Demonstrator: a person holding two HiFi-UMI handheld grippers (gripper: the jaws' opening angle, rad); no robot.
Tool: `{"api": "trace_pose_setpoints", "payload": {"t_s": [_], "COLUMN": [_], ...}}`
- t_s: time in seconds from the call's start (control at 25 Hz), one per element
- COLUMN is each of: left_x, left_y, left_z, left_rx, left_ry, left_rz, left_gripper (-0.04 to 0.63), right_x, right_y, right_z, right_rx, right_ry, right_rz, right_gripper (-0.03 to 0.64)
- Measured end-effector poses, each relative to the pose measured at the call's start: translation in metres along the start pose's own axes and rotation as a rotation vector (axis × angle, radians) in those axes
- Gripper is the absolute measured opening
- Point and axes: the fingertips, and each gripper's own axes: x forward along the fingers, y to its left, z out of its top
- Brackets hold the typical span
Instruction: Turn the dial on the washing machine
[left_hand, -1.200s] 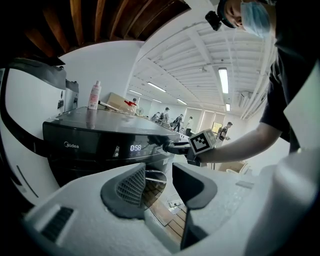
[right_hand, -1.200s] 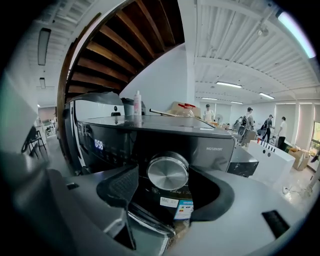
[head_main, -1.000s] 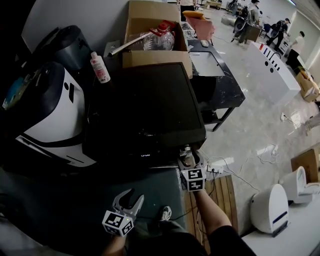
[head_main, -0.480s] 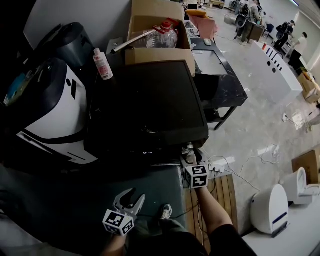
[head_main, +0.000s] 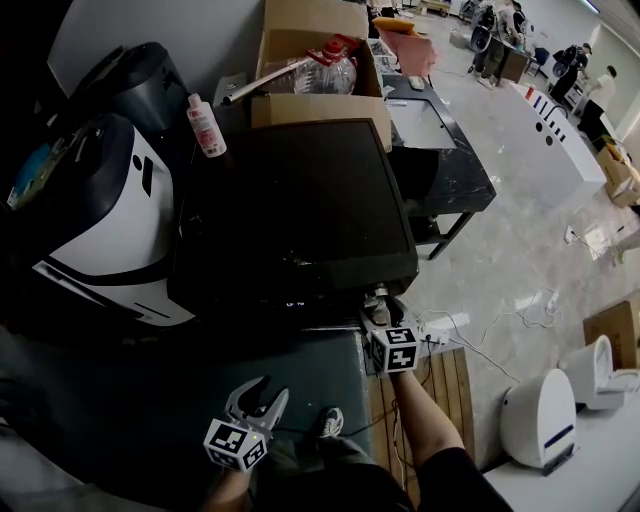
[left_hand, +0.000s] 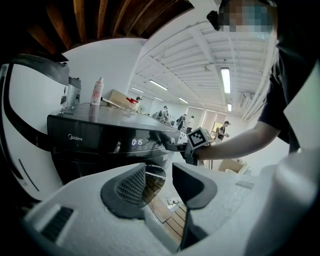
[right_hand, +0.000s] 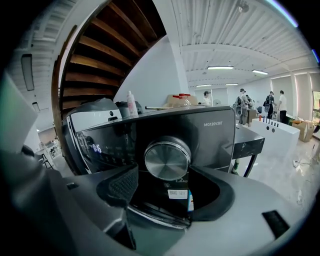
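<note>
Pale polished floor spreads through a big open workroom, with a stair's dark wooden underside overhead.

Nearest, the left gripper (head_main: 262, 398) hangs low in front of the person, well apart from the machine. In the left gripper view its jaws stand a narrow way apart with nothing between them (left_hand: 157, 182).

Just beyond, the right gripper (head_main: 378, 298) reaches to the front right corner of the black washing machine (head_main: 300, 210). In the right gripper view its jaws are spread wide (right_hand: 165, 184), and the round metal dial (right_hand: 167, 157) sits just ahead, framed between their tips. A thin gap shows beside the left pad. On the right side I cannot tell whether the pad touches the rim. A small white label (right_hand: 177, 194) is stuck below the dial.

From the left gripper view, the right gripper (left_hand: 176, 146) meets the dial on the machine's front panel, beside a lit display (left_hand: 136, 142) reading 0:15.

A power strip (head_main: 440, 330) lies on the floor to the right of the machine, beside wooden slats (head_main: 445, 395).

On the machine's far left corner stands a white bottle (head_main: 207, 128), upright. A white and black appliance (head_main: 100, 220) sits just left of the machine. Behind the machine is an open cardboard box (head_main: 310, 40), and to its right a dark table (head_main: 445, 160).

Farthest off, people (head_main: 570, 60) stand near a long white counter (head_main: 560, 125).
</note>
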Motion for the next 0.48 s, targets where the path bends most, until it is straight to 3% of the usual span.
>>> {"api": "trace_pose_setpoints", "payload": {"t_s": [0.48], "left_x": [0.0035], "left_y": [-0.0035], "left_z": [0.0006], "left_rx": [-0.003], "left_ry": [0.000], "left_rz": [-0.001], "left_gripper": [0.160], "right_x": [0.0031], "right_y": [-0.0005], "right_z": [-0.0050], "right_rx": [0.057], "right_ry": [0.002], "right_rz": [0.013], "right_gripper": [0.295]}}
